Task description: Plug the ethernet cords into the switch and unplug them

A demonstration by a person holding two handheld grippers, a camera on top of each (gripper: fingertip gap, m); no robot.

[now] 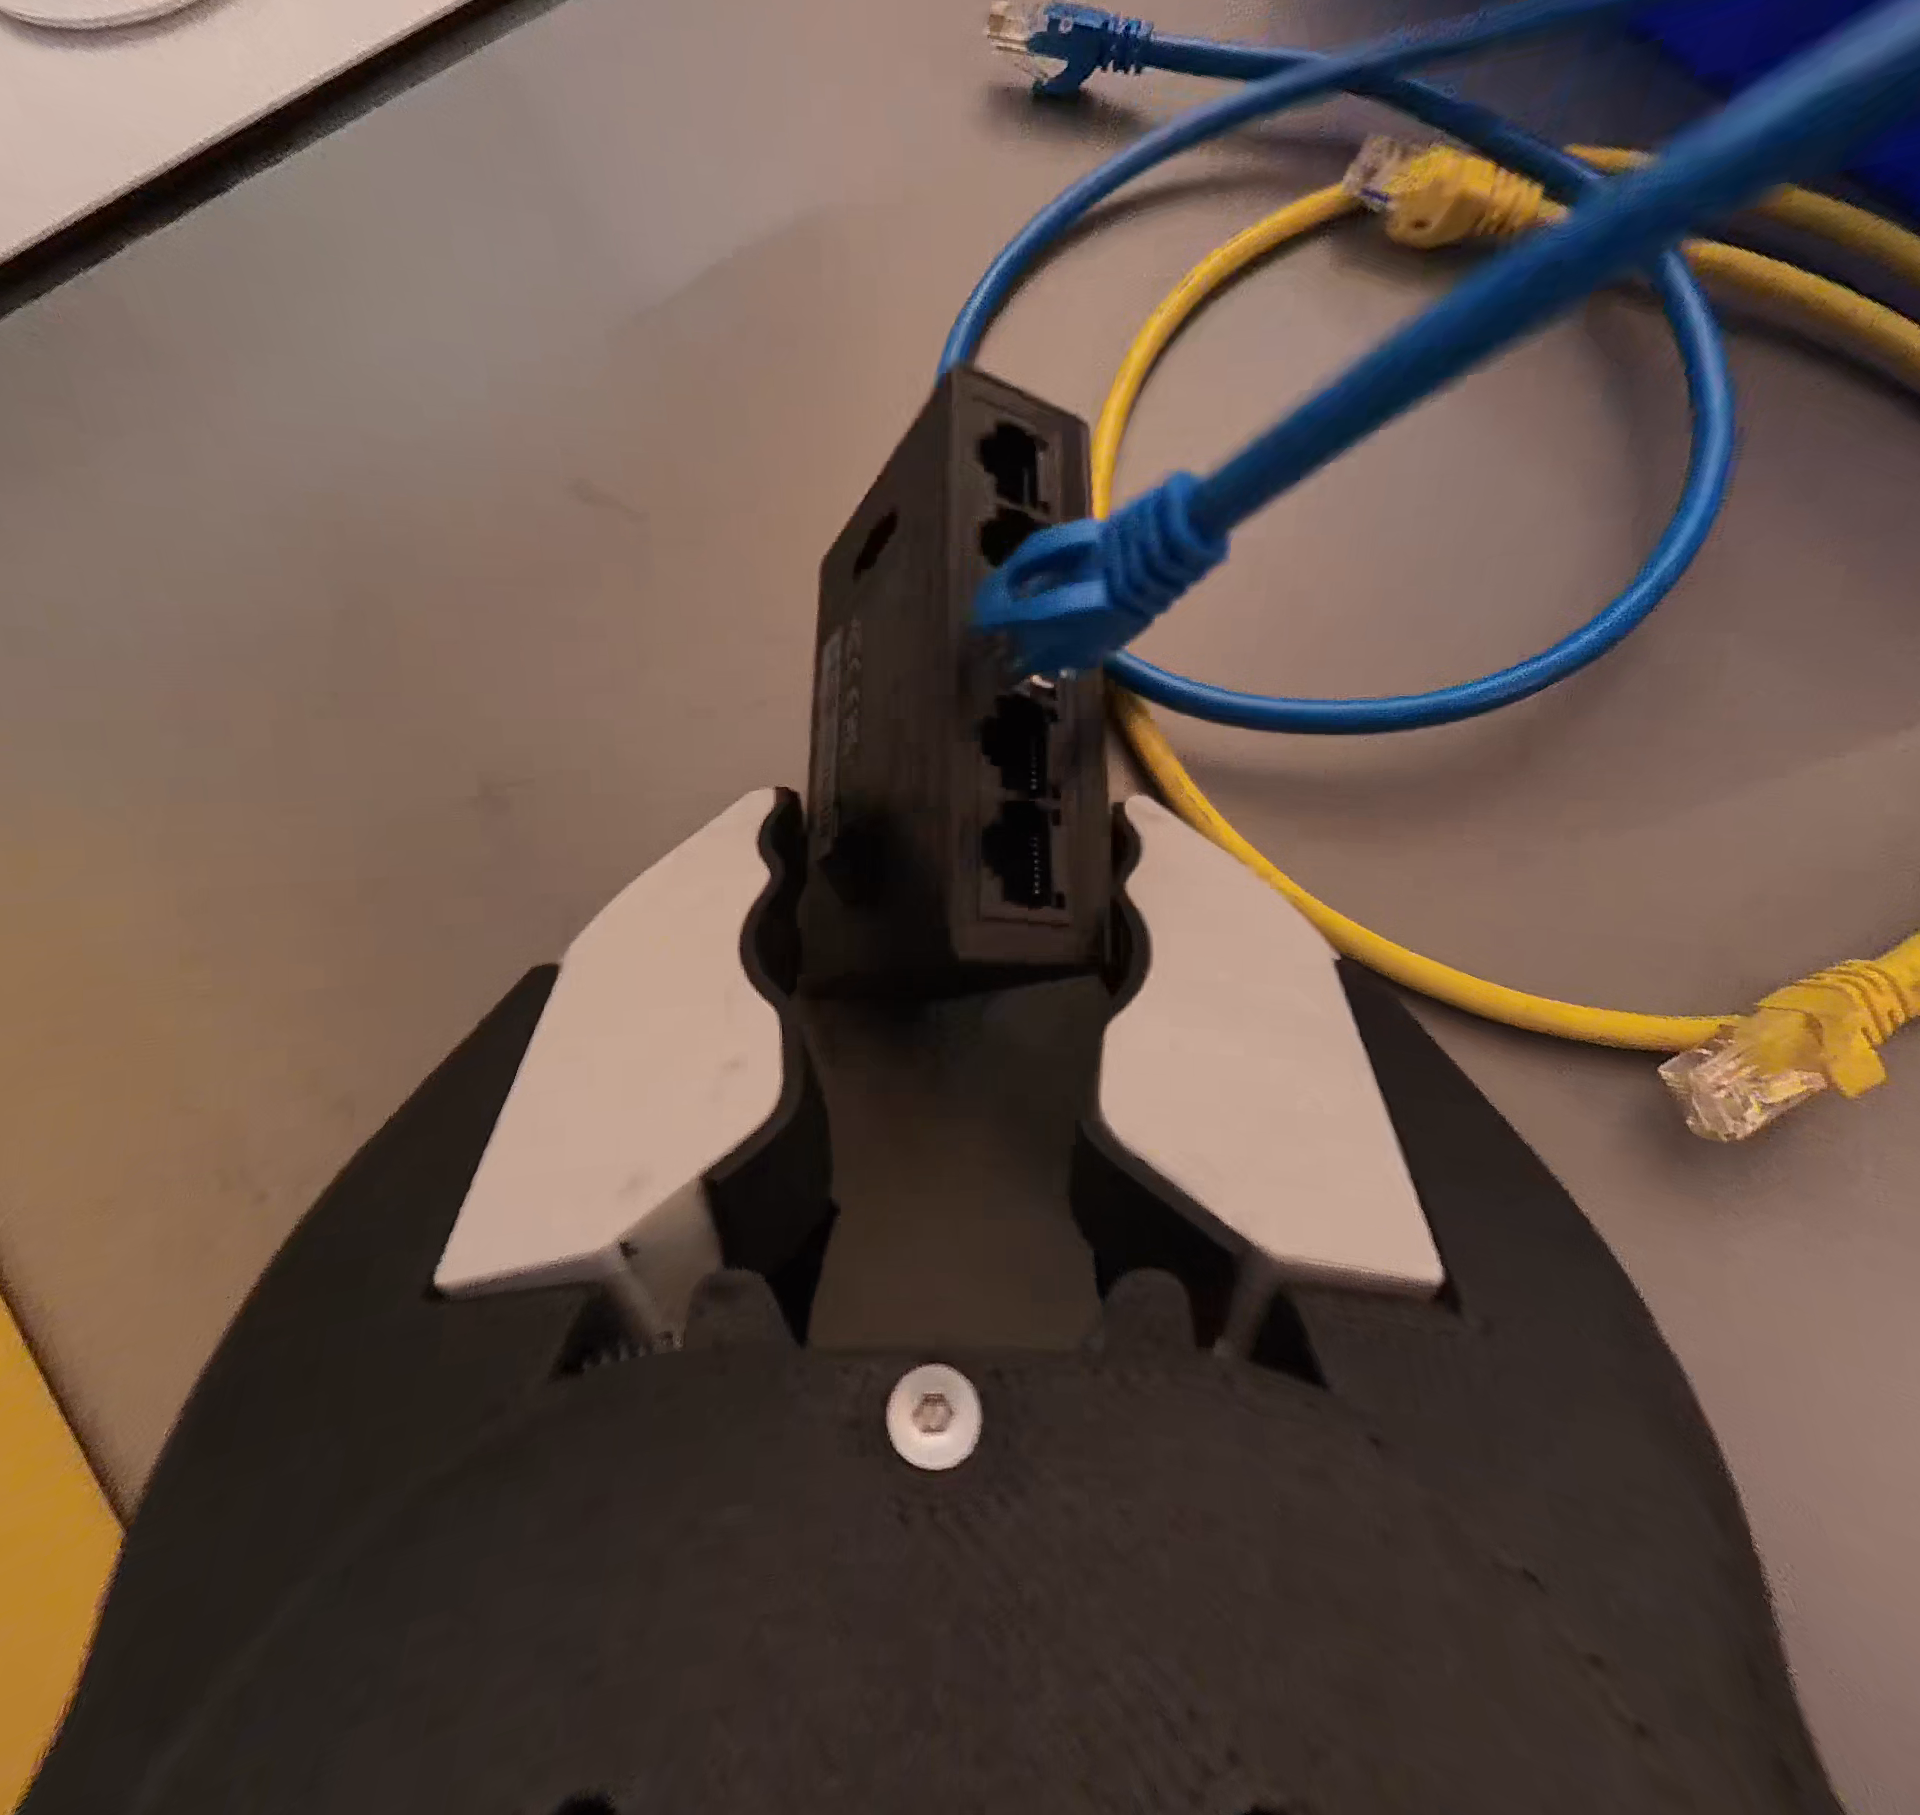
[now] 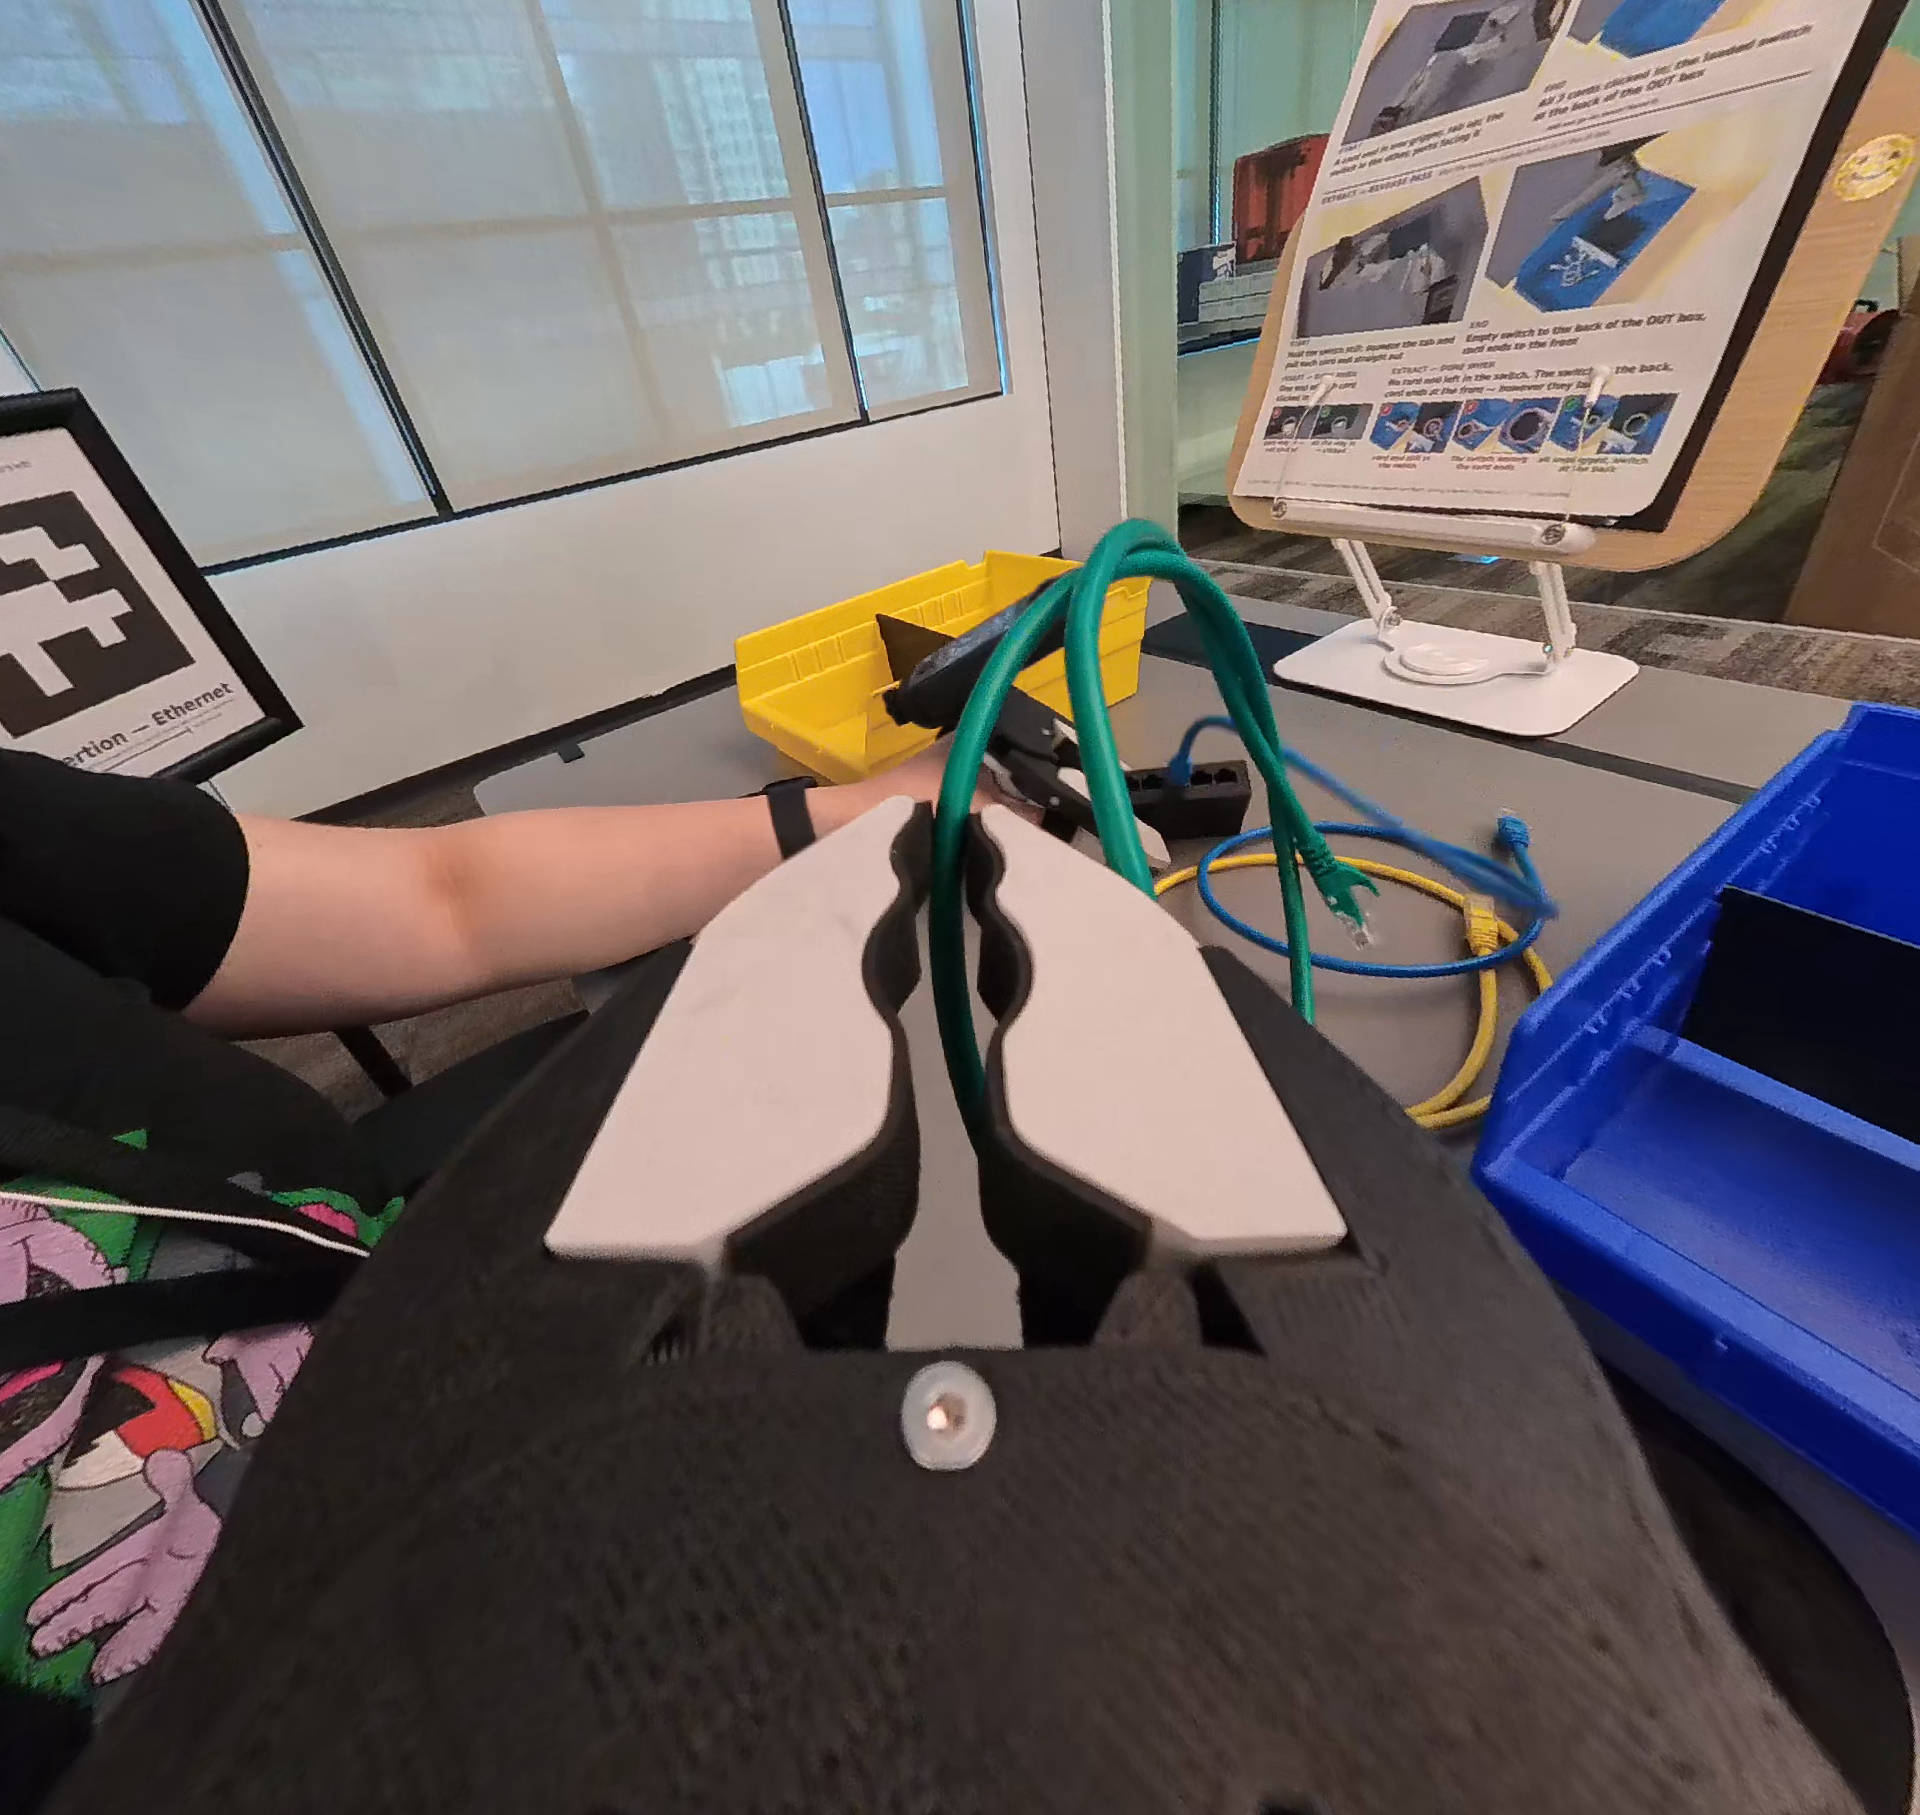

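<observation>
My left gripper (image 1: pixel 945 830) is shut on one end of the black switch (image 1: pixel 925 643), which it holds on edge with its row of ports facing right. A blue cord (image 1: pixel 1455 331) has its plug (image 1: pixel 1081 591) at the middle port and rises away to the upper right. Its other plug (image 1: pixel 1070 46) lies on the table. A yellow cord (image 1: pixel 1226 892) lies loose beside the switch. My right gripper (image 2: pixel 951 820) is shut on a green cord (image 2: pixel 1195 643), held in the air near me. The cord loops upward and its plug (image 2: pixel 1340 892) dangles free. The switch (image 2: pixel 1195 794) also shows farther off in that view.
A yellow bin (image 2: pixel 831 695) stands behind the left hand and a blue bin (image 2: pixel 1714 1142) at the right edge. An instruction board on a white stand (image 2: pixel 1507 207) is at the back right. A person's forearm (image 2: pixel 468 892) reaches across the grey table (image 1: pixel 416 518). My hands' fingertips stand some 40 cm from each other.
</observation>
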